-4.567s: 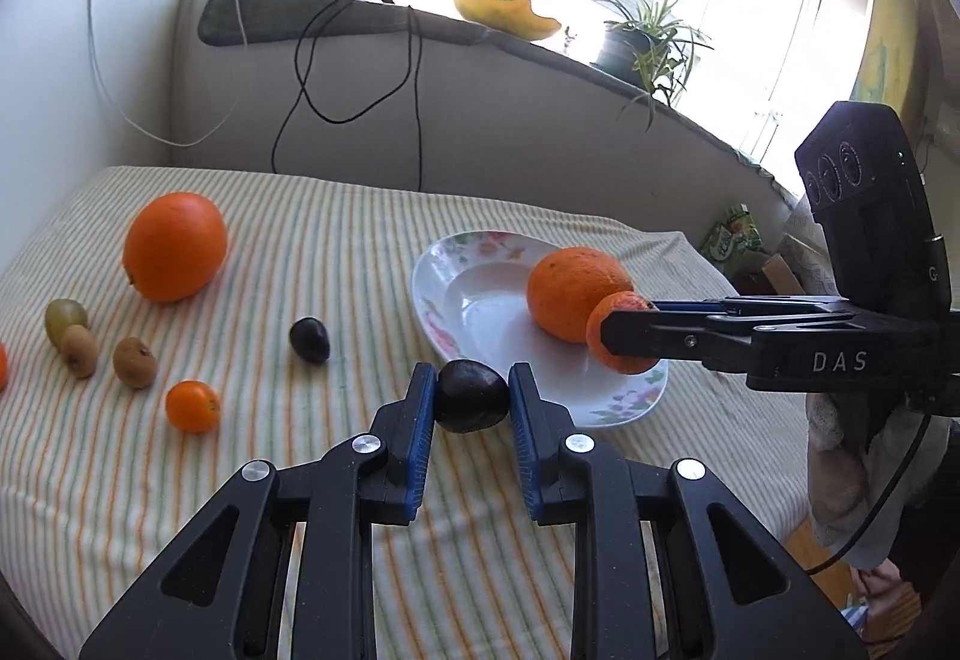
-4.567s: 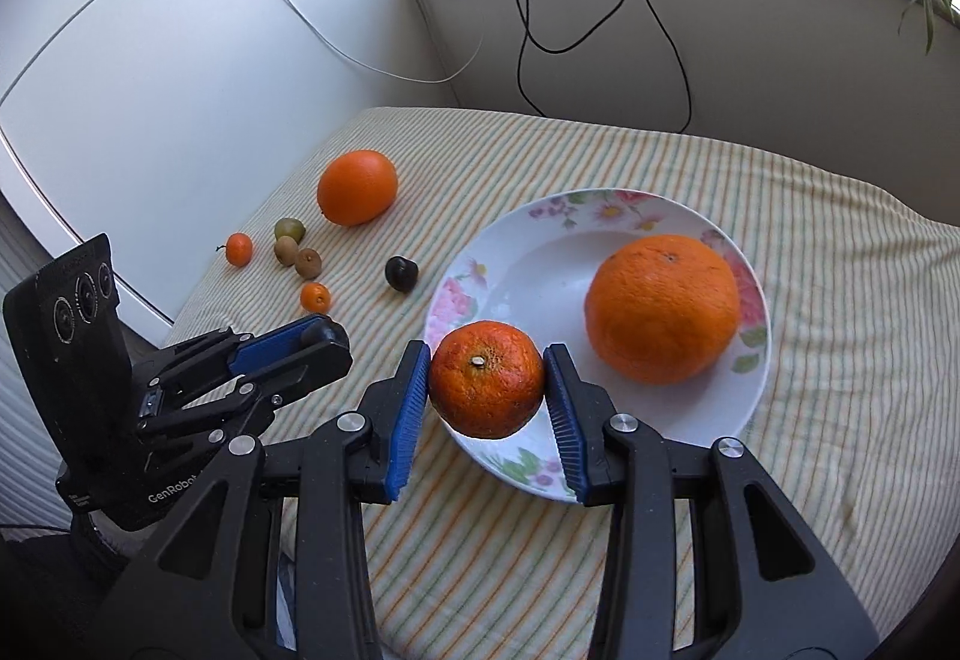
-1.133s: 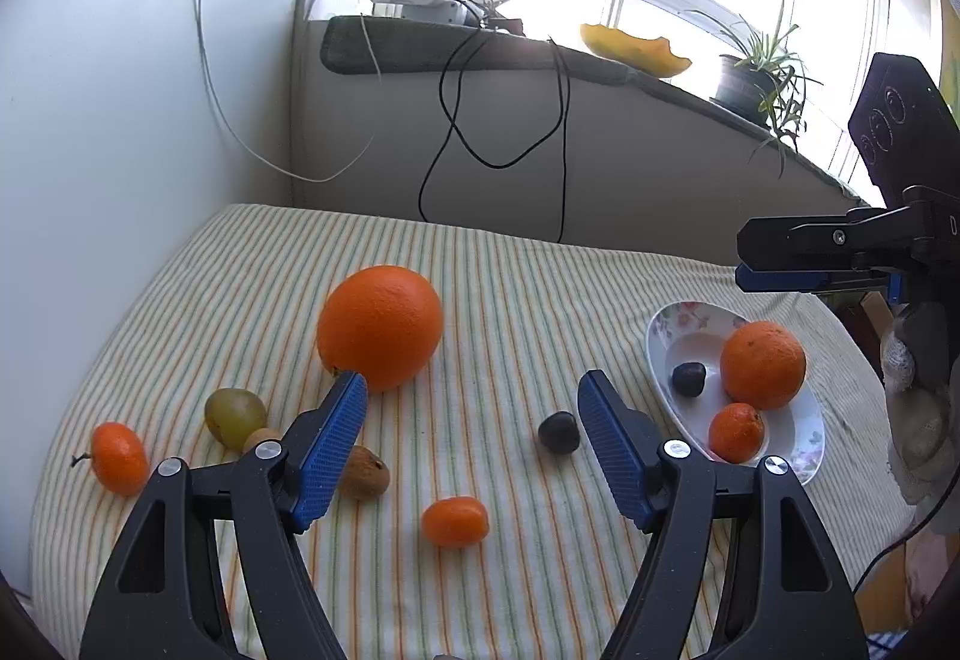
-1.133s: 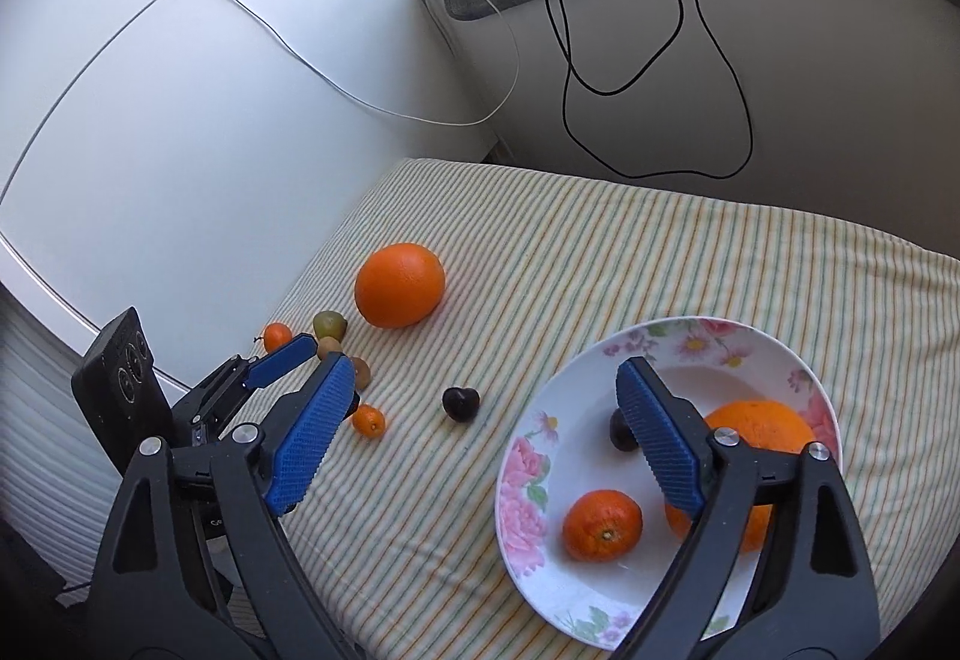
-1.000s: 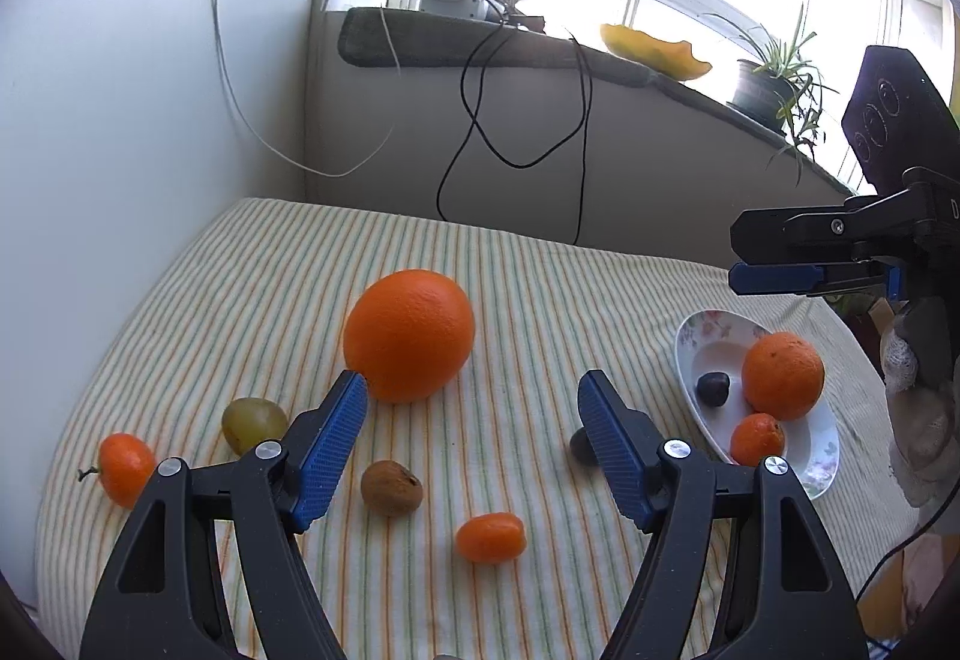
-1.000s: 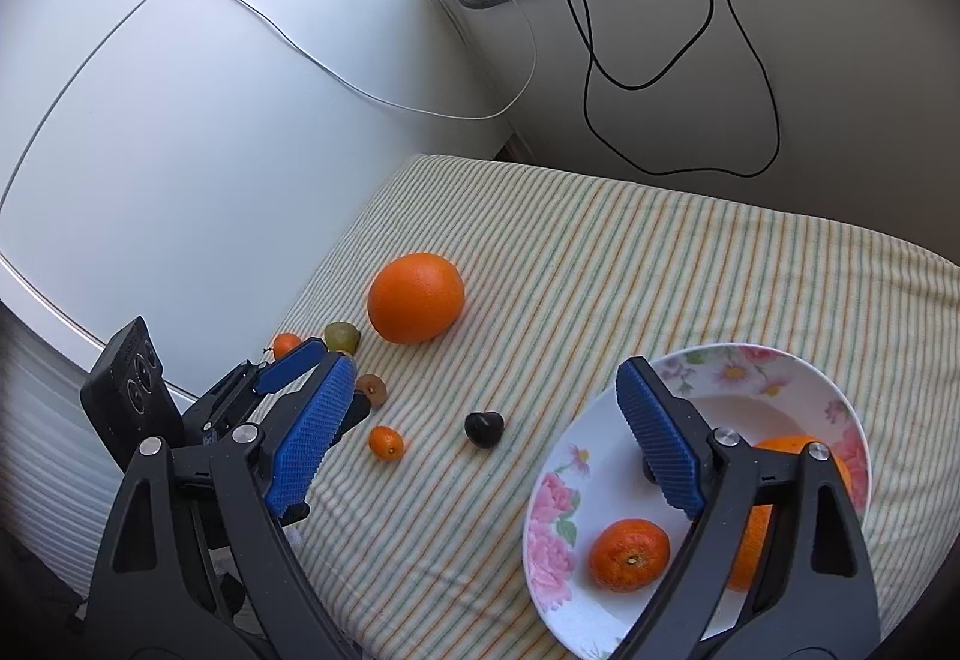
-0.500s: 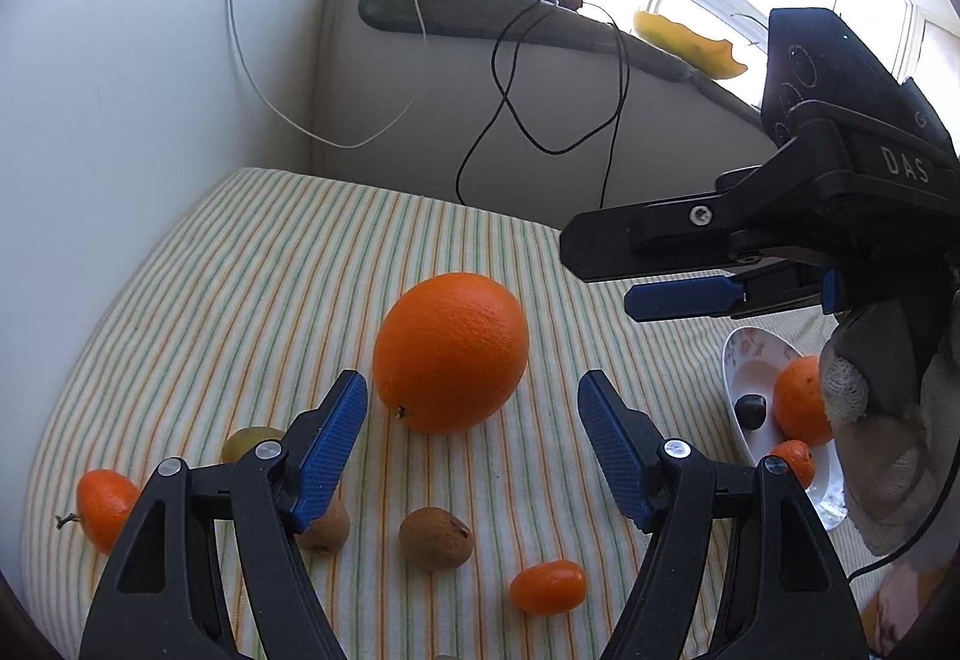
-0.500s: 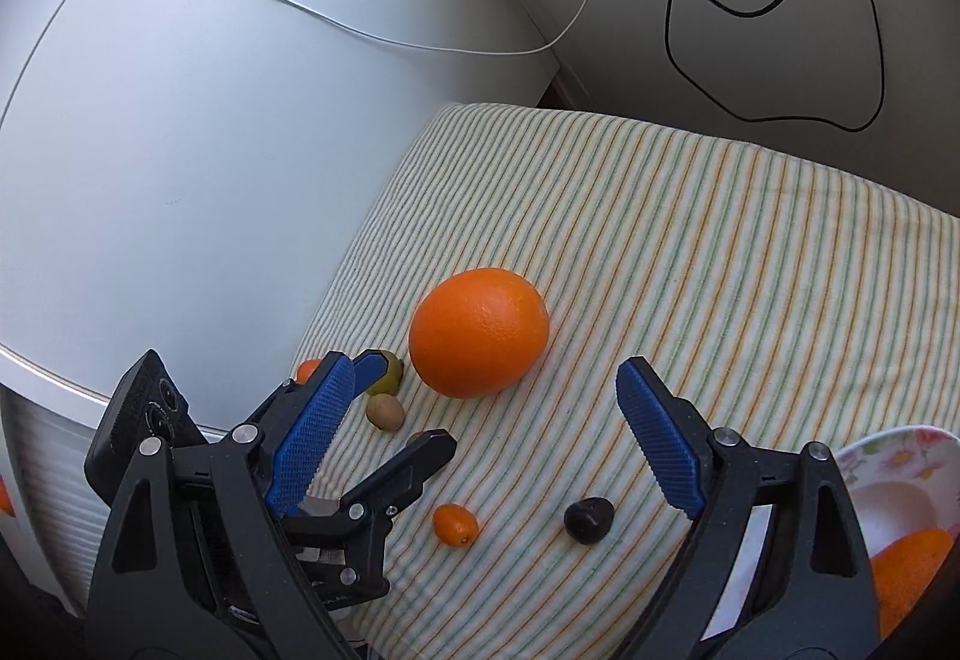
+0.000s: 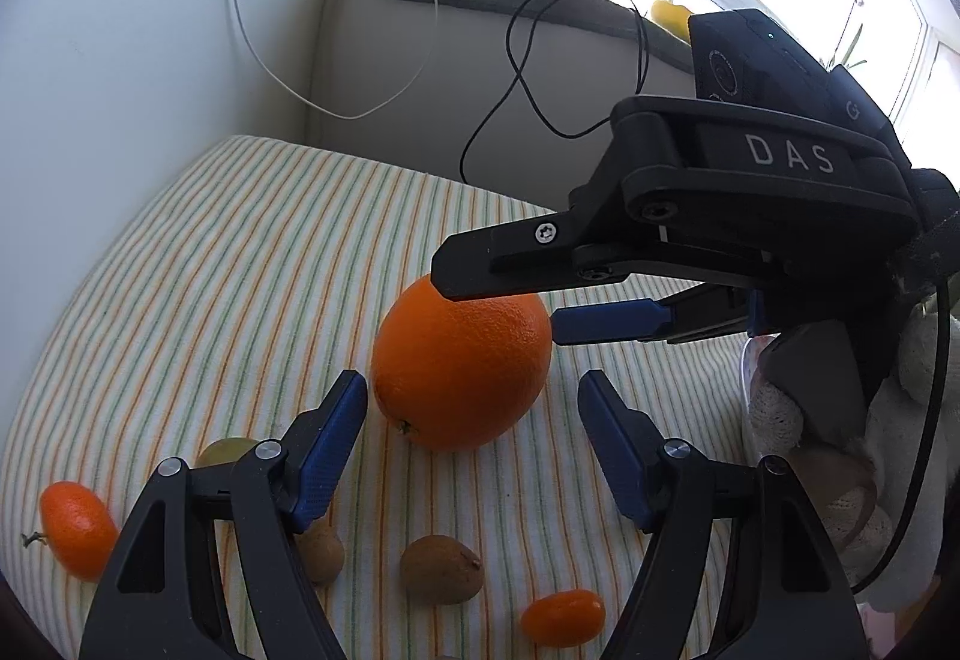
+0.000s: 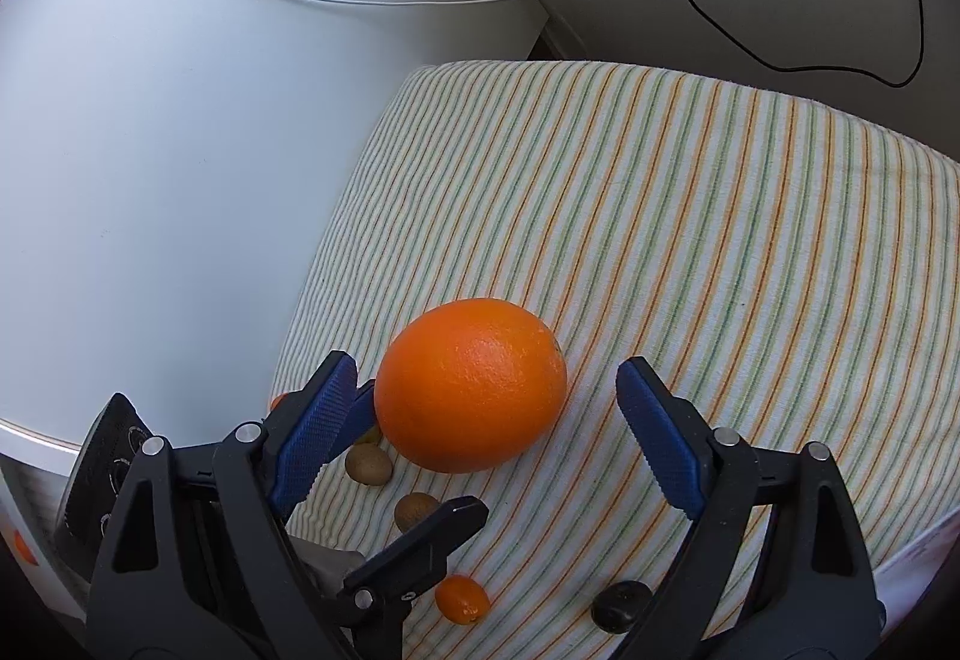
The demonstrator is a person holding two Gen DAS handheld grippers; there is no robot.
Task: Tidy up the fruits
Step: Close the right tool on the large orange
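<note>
Both of your tongs are spread wide and empty right now. The right tongs (image 10: 480,414) bracket the big orange (image 10: 471,384) with daylight on both sides, the left pad a lot closer to the peel than the right one, and nothing's pressing yet. The left tongs (image 9: 471,426) hover just short of the same orange (image 9: 459,369), aimed at it too. So I'd say you're at the pick-up step for the big one, and it looks like the right tongs' job. The next move would be to sink a bit lower so the pads meet the widest part, then close evenly; it's round and slick, so an off-centre pinch could squirt it away. The orange sits on the striped cloth over the table (image 10: 690,216), near the wall-side edge. It's slightly egg-shaped, long axis lying roughly flat and running across the right tongs' gap, stem nub facing the left tongs. The kumquat (image 10: 461,598), brown nuts (image 10: 369,464) and dark fruit (image 10: 621,605) lie closer to you.
</note>
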